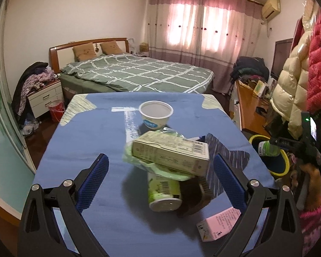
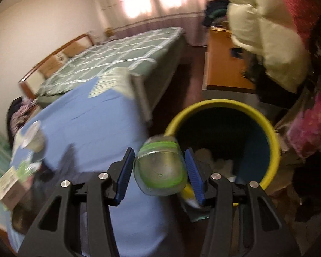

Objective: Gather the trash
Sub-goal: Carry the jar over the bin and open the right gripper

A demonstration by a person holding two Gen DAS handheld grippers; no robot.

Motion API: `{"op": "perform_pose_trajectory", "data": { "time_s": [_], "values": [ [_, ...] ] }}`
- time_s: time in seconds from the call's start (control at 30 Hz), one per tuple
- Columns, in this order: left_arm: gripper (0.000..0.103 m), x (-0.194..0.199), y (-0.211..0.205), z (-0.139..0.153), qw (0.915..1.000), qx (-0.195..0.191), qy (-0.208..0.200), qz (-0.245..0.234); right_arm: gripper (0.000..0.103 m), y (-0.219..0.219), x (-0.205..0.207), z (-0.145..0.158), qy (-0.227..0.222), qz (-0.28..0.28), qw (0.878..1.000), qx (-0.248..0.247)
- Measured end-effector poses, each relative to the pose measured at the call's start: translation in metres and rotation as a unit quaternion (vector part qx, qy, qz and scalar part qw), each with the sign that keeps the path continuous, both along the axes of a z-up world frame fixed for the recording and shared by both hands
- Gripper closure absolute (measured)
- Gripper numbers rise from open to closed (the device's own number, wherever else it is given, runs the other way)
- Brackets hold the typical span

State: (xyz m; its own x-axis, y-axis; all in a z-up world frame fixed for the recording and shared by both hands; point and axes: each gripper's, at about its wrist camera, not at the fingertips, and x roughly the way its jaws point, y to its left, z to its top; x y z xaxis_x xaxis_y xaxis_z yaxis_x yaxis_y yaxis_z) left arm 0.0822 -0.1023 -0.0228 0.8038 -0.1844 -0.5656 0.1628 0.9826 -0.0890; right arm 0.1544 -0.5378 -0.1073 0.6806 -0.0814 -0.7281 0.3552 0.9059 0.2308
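The right gripper clasps a clear green-banded bottle above the near rim of the yellow bin, at the table edge. Let go here, the bottle might strike the rim and fall to the floor. The left gripper hangs spread wide around a leaning pile, box upon can, which a nudge could topple.

A bed with a green plaid cover stands before pink curtains, puffy jackets hanging nearby.

Bin's contents dim, unclear
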Motion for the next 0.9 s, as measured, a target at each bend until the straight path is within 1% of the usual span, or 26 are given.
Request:
{"op": "perform_pose_trajectory", "data": {
  "time_s": [0.2, 0.37, 0.47, 0.6, 0.77, 0.9],
  "values": [
    [0.007, 0.002, -0.018, -0.002, 0.9998, 0.009, 0.006, -0.016, 0.056, -0.041, 0.023, -0.028, 0.03, -0.041, 0.999, 0.009],
    [0.007, 0.005, -0.031, -0.005, 0.9993, 0.013, 0.014, -0.031, 0.056, -0.059, 0.033, -0.045, 0.047, -0.058, 0.997, 0.016],
    [0.007, 0.006, -0.037, -0.007, 0.999, 0.015, 0.017, -0.039, 0.054, -0.059, 0.029, -0.041, 0.042, -0.067, 0.997, 0.01],
    [0.007, 0.005, -0.044, -0.011, 0.9981, 0.015, 0.021, -0.055, 0.052, -0.053, 0.019, -0.033, 0.032, -0.062, 0.998, 0.011],
    [0.007, -0.01, -0.062, -0.017, 0.9943, 0.043, 0.016, -0.097, 0.05, -0.039, -0.001, -0.023, 0.016, -0.046, 0.999, 0.018],
    [0.007, -0.02, -0.068, -0.028, 0.9915, 0.063, 0.022, -0.111, 0.048, -0.016, -0.025, -0.015, 0.0, -0.019, 1.0, 0.011]
  ]
}}
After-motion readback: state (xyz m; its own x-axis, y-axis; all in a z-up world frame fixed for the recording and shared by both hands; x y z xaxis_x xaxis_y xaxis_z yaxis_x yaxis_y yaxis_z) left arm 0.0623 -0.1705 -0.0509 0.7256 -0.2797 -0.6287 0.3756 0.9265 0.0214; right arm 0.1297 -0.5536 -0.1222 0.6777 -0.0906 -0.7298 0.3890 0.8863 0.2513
